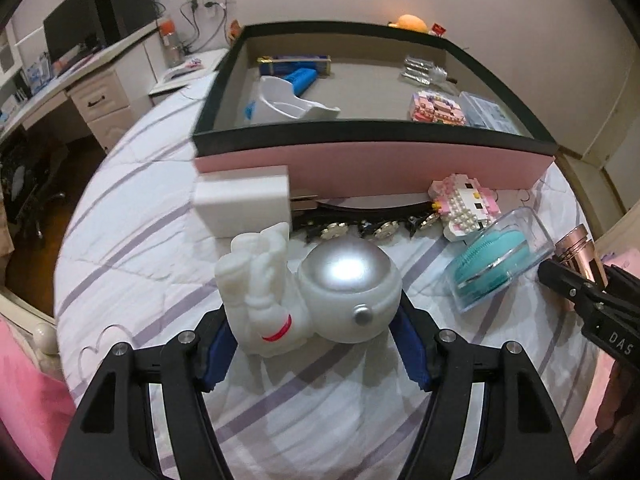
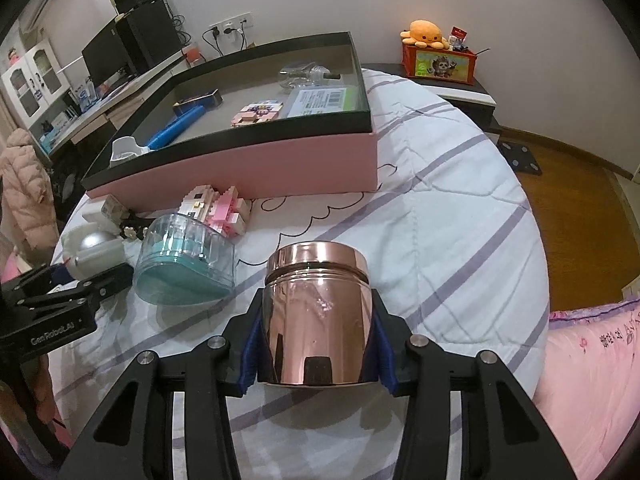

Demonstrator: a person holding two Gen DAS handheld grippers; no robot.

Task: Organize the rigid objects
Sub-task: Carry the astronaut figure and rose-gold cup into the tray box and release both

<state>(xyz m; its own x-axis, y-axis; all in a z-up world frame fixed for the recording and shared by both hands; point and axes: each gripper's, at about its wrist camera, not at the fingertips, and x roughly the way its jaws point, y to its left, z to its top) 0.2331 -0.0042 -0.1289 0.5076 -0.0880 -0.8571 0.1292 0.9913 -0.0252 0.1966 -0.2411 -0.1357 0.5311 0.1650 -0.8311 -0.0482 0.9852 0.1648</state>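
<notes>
A white astronaut figurine with a silver visor lies on the striped quilt, and my left gripper is shut on it, blue pads against both sides. My right gripper is shut on a shiny rose-gold jar with a lid, held upright just above the quilt. In the left wrist view that jar and the right gripper show at the far right edge. A large pink box with a black rim sits open behind both grippers, with several items inside.
Between the grippers lie a teal item in a clear case, a pink-and-white brick figure, a black studded strap and a white block. A desk stands at the left. A nightstand with a plush octopus is at the far right.
</notes>
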